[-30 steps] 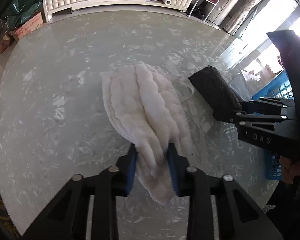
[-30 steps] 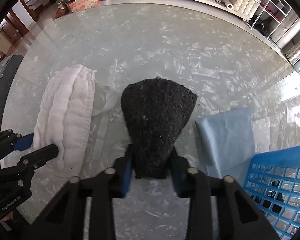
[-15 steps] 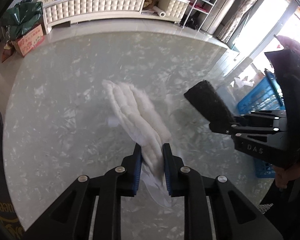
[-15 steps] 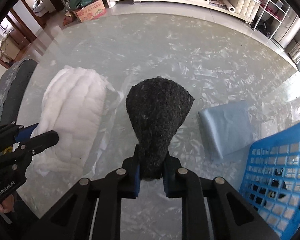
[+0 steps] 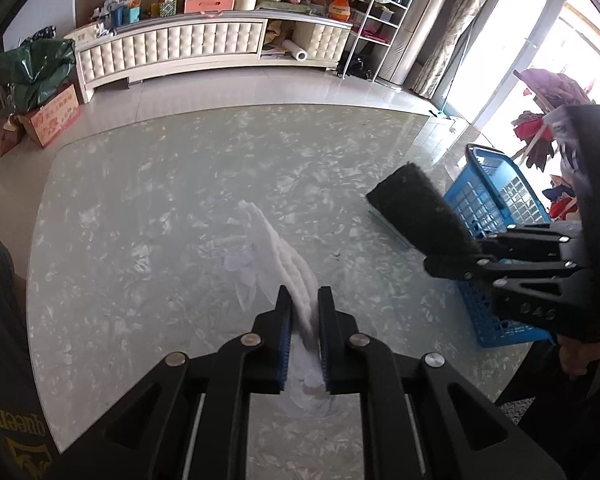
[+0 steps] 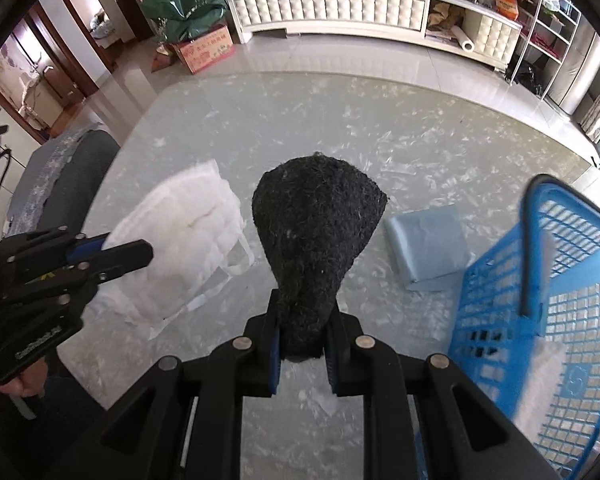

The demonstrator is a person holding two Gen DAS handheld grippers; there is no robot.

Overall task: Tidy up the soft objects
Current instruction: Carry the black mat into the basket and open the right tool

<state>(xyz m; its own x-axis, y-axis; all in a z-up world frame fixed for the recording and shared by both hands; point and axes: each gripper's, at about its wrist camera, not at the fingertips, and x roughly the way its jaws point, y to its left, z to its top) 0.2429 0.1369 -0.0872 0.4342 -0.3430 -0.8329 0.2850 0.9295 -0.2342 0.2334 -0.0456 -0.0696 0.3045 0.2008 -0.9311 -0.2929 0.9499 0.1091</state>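
My left gripper [image 5: 303,312] is shut on a white quilted cloth [image 5: 288,264] and holds it up above the glass table [image 5: 140,208]. The cloth also shows in the right wrist view [image 6: 184,248], hanging from the left gripper [image 6: 112,252]. My right gripper [image 6: 302,320] is shut on a black fuzzy cloth [image 6: 316,232], held above the table. The black cloth also shows at the right of the left wrist view [image 5: 416,208].
A blue plastic basket [image 6: 540,280] stands at the table's right edge, also in the left wrist view [image 5: 496,208]. A folded light blue cloth [image 6: 428,248] lies on the table beside it. A white sideboard [image 5: 204,48] stands at the far wall.
Both grippers have lifted their cloths up off the table and tilted back. The white cloth now hangs edge-on. The blue basket has come closer on the right.
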